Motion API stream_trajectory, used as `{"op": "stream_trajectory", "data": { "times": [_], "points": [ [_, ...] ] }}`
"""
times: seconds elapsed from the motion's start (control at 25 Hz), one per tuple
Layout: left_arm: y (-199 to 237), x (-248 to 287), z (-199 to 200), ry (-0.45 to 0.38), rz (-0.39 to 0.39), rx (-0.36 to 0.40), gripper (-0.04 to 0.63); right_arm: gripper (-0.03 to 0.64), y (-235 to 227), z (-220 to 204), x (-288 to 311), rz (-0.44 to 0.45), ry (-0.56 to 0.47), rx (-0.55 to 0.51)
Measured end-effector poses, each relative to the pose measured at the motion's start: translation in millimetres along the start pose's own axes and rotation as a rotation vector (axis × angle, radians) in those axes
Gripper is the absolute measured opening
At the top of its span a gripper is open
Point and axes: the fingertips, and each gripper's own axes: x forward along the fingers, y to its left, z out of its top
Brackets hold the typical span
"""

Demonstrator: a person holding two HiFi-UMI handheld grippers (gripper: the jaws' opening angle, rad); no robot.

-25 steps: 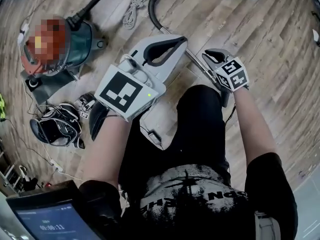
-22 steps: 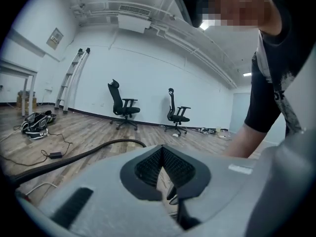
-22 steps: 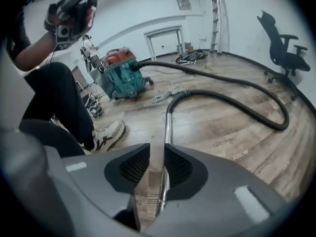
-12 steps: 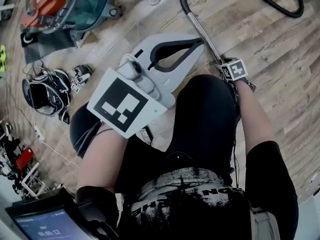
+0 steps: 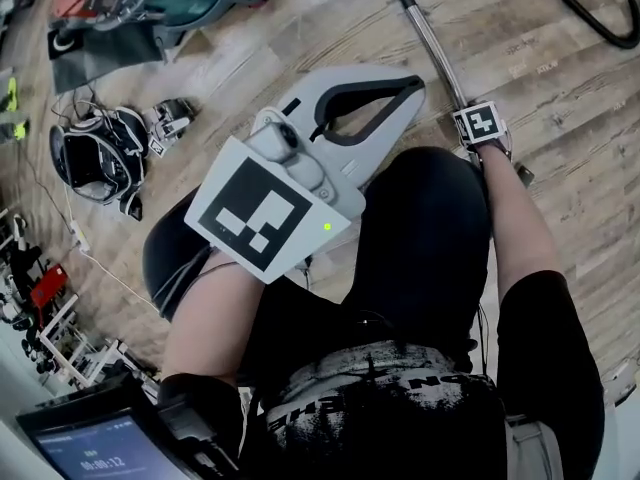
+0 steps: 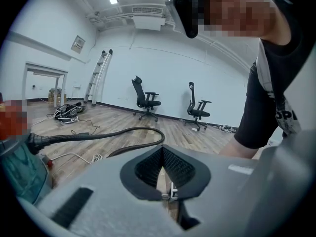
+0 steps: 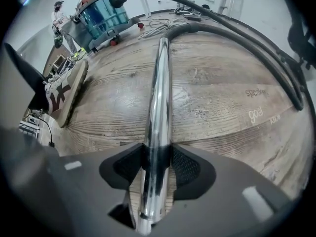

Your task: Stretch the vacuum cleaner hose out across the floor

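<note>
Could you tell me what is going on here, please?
A person holds a gripper in each hand. The right gripper is down over the chrome vacuum wand on the floor; its fingers have just been opening and straddle the wand, unclamped. The left gripper is shut, empty, held aloft. The black hose lies curved, not stretched.

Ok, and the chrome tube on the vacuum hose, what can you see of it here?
The chrome tube is a straight, shiny metal pipe lying flat on the wood floor. Its far end joins the black hose, which curves away to the right. Its near end lies between the jaws of the right gripper. These stand wide and have just been opening, and the pads flank the tube closely.
</note>
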Motion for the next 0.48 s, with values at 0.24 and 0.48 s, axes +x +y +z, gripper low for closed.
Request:
{"op": "stream_trajectory", "data": {
  "times": [0.24, 0.48],
  "points": [
    [-0.2, 4.3, -13.4, 0.037, -0.017, 0.008, 0.000, 0.186, 5.9, 3.5, -0.7, -0.053, 0.003, -0.033],
    [-6.7, 9.9, -37.7, 0.079, -0.029, 0.035, 0.000, 0.178, 0.9, -2.6, 5.5, -0.085, 0.030, 0.017]
  ]
}}
